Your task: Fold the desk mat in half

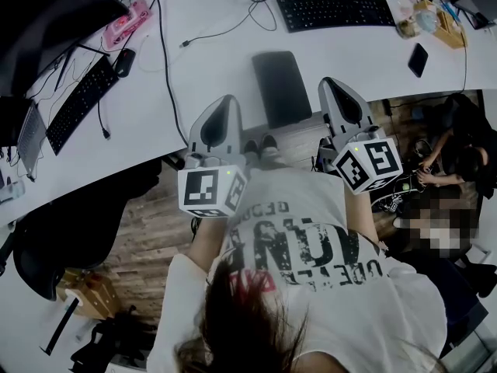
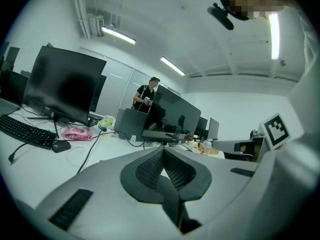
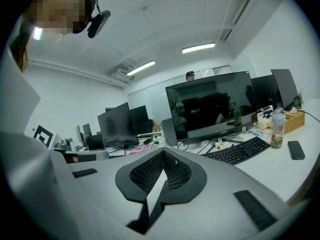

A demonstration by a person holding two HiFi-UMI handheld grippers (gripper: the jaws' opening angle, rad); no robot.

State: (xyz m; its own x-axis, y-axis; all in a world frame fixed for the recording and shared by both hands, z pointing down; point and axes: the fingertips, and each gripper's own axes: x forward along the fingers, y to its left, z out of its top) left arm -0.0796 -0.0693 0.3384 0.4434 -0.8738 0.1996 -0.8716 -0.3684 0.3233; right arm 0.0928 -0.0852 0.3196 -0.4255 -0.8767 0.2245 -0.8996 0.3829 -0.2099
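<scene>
Beyond the desk mat (image 1: 281, 88), a keyboard (image 1: 335, 10) (cables (image 1: 162, 45) nearby).

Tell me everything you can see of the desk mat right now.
The desk mat is a dark grey rectangle with rounded corners, thin and matte, perhaps rubber or felt. It lies flat and unfolded on the white desk, with one short end at the desk's near edge. Nothing rests on it. It sits between the left tool and the right tool, and in the head view neither appears to touch it.
</scene>
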